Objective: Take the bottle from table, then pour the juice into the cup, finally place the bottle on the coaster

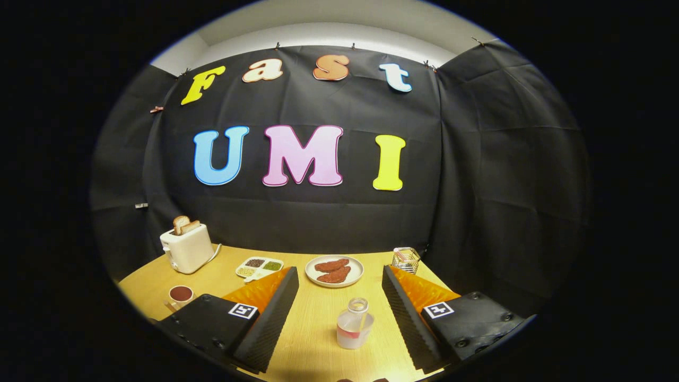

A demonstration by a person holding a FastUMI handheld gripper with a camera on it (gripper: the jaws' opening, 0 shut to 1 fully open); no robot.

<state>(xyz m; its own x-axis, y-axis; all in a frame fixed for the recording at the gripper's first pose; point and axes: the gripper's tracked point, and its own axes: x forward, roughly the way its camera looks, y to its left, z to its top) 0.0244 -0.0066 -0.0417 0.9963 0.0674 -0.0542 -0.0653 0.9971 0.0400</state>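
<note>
A small clear bottle with an open neck and a pink label stands upright on the wooden table. It is between my two fingers, closer to the right one, and neither finger touches it. My gripper is open wide, its black ridged pads facing each other with orange backs behind them. A white cup holding dark red liquid sits beyond the left finger on a small tan coaster.
Behind the cup stands a white toaster with bread slices in it. A divided tray of beans, a white plate with reddish pieces and a small wire basket line the table's far side.
</note>
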